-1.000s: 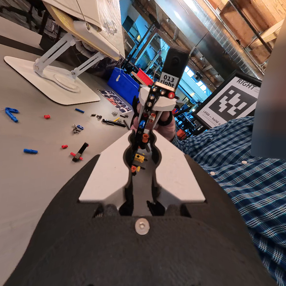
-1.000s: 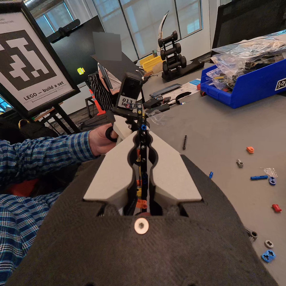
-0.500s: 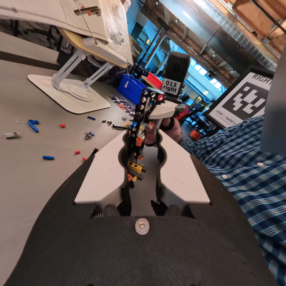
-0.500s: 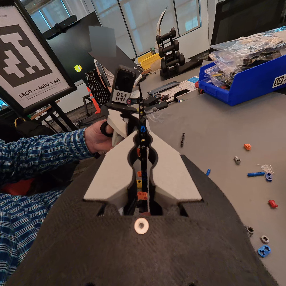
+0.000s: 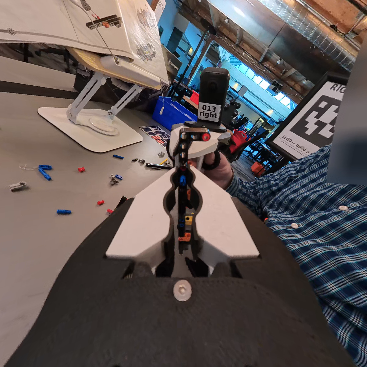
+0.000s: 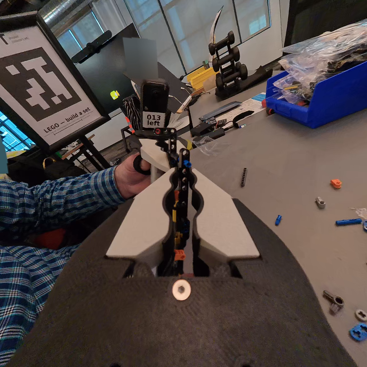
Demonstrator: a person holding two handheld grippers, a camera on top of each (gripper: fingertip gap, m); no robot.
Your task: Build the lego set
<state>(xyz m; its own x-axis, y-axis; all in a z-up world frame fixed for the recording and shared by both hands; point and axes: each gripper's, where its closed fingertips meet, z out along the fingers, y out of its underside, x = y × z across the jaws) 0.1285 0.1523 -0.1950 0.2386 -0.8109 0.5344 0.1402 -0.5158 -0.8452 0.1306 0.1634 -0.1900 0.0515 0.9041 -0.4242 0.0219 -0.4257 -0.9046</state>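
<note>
A: Left wrist view first: what was your left tool point(image 5: 181, 198) doing?

B: You had it closed on the black lego assembly point(image 5: 181, 200), with both white fingers point(image 5: 143, 224) pressed against the long beam. The beam ran up out of the tips and bent at the top into a short arm with a red pin point(image 5: 205, 137). Blue, orange and yellow pieces sat along it between the fingers.

A: And the right tool point(image 6: 183, 200)?

B: You were gripping the same assembly point(image 6: 183, 190) from the opposite end, the two tools facing each other with the build held between them, lifted off the desk point(image 6: 278, 168). Your hand point(image 6: 129, 178) in a plaid sleeve point(image 6: 59, 198) was wrapped around the far handle.

A: What lay around you?

B: Loose parts were scattered on the desk: blue pins point(image 5: 63, 211), small red pins point(image 5: 81, 169) and a grey connector point(image 5: 16, 185) in the left wrist view; an orange piece point(image 6: 336, 183), a black beam point(image 6: 243, 177) and a blue pin point(image 6: 278, 220) in the right wrist view. An instruction booklet point(image 5: 79, 25) sat on a white stand point(image 5: 89, 129), and a blue bin point(image 6: 327, 103) held plastic bags point(image 6: 327, 49) of parts.
</note>
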